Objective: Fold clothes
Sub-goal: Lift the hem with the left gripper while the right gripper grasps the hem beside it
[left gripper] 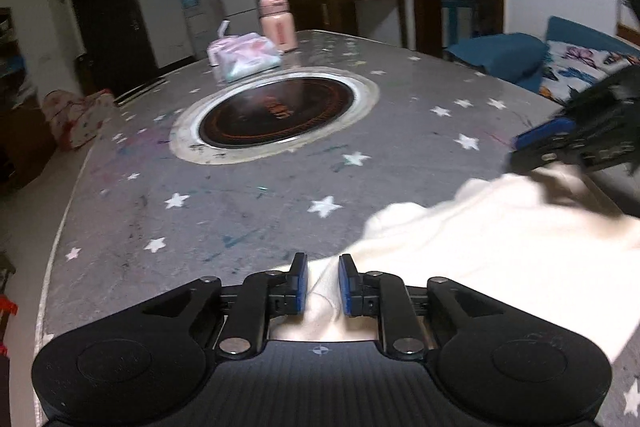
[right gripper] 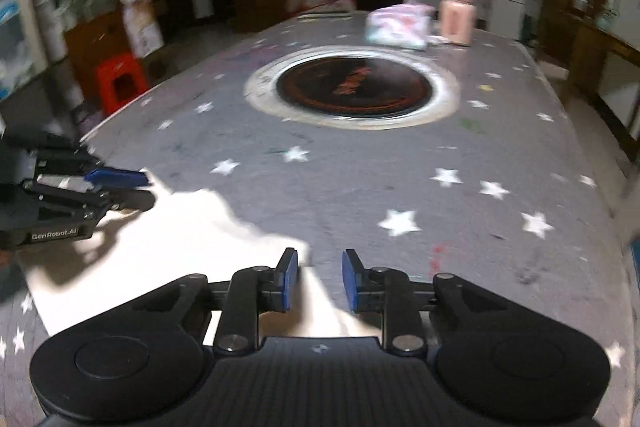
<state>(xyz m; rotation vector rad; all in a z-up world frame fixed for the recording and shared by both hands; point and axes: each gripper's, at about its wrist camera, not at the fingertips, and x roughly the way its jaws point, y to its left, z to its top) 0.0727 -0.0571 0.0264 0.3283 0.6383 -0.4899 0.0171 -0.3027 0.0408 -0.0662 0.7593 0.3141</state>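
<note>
Both wrist views are motion-blurred, and the white garment (left gripper: 500, 251) is blown out, so no seams, collar or sleeves can be made out and its type is unreadable. In the left view its near and right parts run off frame; in the right view the gripper body covers its near edge. The far room is soft in both.

The garment is a cream-white cloth lying rumpled on the near end of the grey star-print tablecloth (left gripper: 240, 195), with an uneven far edge and a few shallow wrinkles. It lies well short of the round inset cooktop (left gripper: 276, 113) in the table's middle. A pink bottle (left gripper: 277, 23) and a soft tissue pack (left gripper: 244, 57) sit at the far end.

Left gripper (left gripper: 323, 285): jaws at a narrow gap, cloth visible between the blue pads, pads not visibly pressing it. Cloth spreads from there to the right, towards the other gripper.

Right gripper (right gripper: 316, 281): same narrow gap, with cloth under and between the pads; no clear pinch. From here the garment extends left, and its far-left corner lies at the left gripper's fingertips.
</note>
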